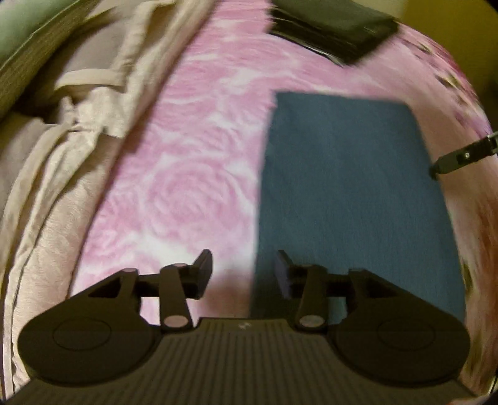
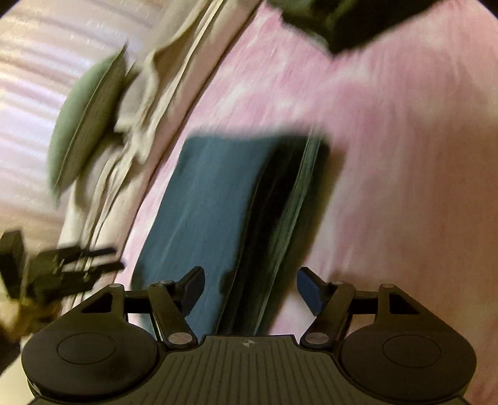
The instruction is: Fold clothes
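Both tools, left tool (image 1: 244, 271) and right tool (image 2: 250, 291), gape empty above folded teal cloth (image 1: 348, 199) (right view motion-blurred); dark fold beside it shows there only.

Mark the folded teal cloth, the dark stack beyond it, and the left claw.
Folded rectangular teal cloth (image 1: 351, 193): left wrist view, middle of its top face.
Dark folded stack (image 1: 333, 28): left wrist view, its top.
Left claw (image 1: 242, 274): left wrist view, midway between fingertips.

My right tool (image 2: 250, 289) hangs with its jaws spread wide and empty above a folded teal cloth rectangle (image 2: 199, 218) lying on the pink rose-patterned bedspread (image 2: 389, 155). I see my left tool (image 2: 71, 264) blurred at left, beside rumpled beige fabric (image 2: 146, 102) and a green cushion (image 2: 84, 124).
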